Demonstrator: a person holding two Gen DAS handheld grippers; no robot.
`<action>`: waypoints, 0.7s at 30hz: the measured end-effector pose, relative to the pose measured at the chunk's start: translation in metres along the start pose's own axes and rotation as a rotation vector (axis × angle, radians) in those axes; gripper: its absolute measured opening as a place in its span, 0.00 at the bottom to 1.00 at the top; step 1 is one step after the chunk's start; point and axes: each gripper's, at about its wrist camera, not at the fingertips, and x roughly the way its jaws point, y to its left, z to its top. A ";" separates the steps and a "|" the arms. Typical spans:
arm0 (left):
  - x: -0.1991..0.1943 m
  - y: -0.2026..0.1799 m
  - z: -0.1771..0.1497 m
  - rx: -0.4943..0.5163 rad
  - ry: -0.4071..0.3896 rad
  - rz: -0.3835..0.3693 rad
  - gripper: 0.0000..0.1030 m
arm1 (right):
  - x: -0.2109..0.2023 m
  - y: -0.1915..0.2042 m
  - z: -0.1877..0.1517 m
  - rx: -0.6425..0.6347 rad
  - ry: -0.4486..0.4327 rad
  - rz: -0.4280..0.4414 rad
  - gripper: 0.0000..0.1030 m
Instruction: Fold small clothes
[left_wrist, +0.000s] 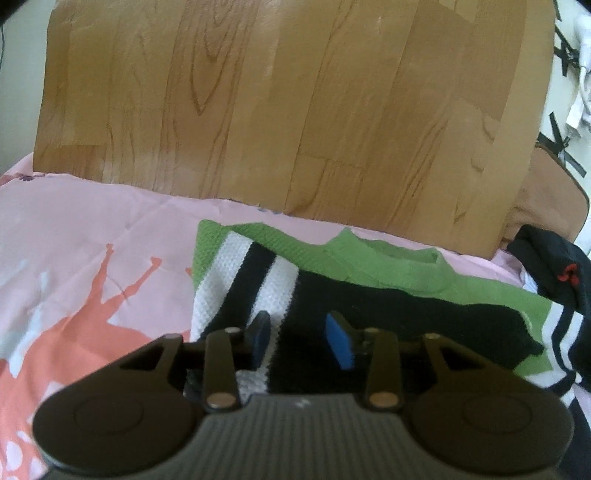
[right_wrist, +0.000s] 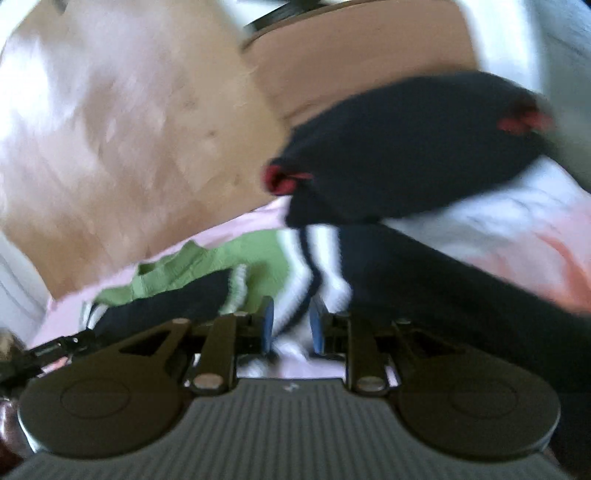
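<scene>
A small knitted sweater, green with black and white stripes, lies on the pink bedsheet. My left gripper is open just above its striped left part, blue pads apart. In the blurred right wrist view the sweater also shows. My right gripper has its blue pads close together around a striped white and black fold of it.
A wood-pattern board stands behind the bed. A black garment with red trim lies at the right, also in the right wrist view. A brown cushion sits behind it.
</scene>
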 end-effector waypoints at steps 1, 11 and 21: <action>-0.003 0.000 0.000 0.001 -0.010 -0.014 0.35 | -0.014 -0.006 -0.005 0.003 -0.028 -0.026 0.24; -0.015 -0.012 -0.004 0.074 -0.054 -0.069 0.36 | -0.103 -0.063 -0.045 -0.085 -0.202 -0.446 0.41; -0.010 -0.016 -0.005 0.105 -0.027 -0.065 0.34 | -0.055 -0.051 -0.047 -0.286 -0.071 -0.459 0.51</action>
